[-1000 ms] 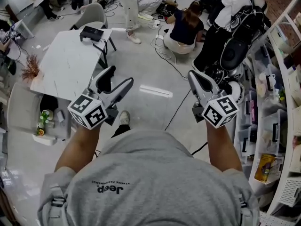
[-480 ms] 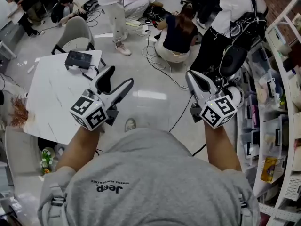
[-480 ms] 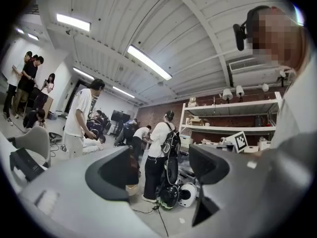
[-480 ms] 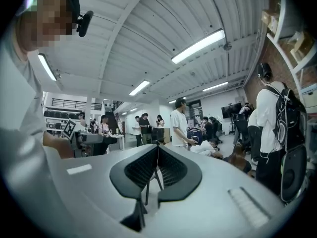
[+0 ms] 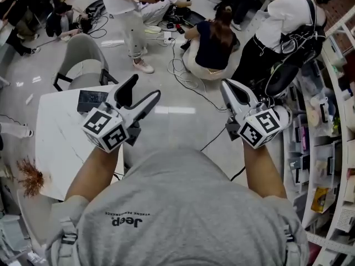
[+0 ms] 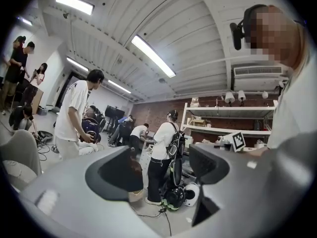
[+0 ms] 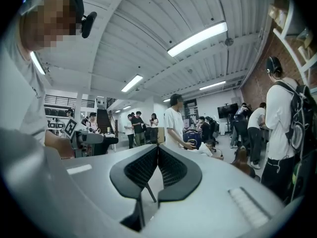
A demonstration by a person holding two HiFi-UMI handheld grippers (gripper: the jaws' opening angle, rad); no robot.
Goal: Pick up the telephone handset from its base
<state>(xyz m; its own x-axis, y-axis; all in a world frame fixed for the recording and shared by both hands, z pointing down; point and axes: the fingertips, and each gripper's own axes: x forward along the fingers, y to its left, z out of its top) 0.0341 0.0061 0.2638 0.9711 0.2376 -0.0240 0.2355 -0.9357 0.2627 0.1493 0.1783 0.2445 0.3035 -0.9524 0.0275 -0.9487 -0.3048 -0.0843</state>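
Note:
A black telephone (image 5: pixel 91 100) lies on the far edge of a white table (image 5: pixel 61 148) at the left of the head view; its handset is too small to make out. My left gripper (image 5: pixel 145 87) is held in the air just right of the phone, jaws open and empty. In the left gripper view the left gripper (image 6: pixel 166 165) faces across the room, not the phone. My right gripper (image 5: pixel 226 85) hovers over the floor at the right, shut on nothing. The pads of the right gripper (image 7: pixel 158 151) meet in the right gripper view.
A grey chair (image 5: pixel 83 60) stands behind the table. Several people sit or stand on the floor beyond, among cables (image 5: pixel 188 82). Shelving (image 5: pixel 333 121) with boxes runs along the right. A dried plant (image 5: pixel 30 177) sits at the table's near left corner.
The head view has swung: table and telephone slid down and right in frame, ending beside the left gripper. Both grippers kept their pose and jaw state.

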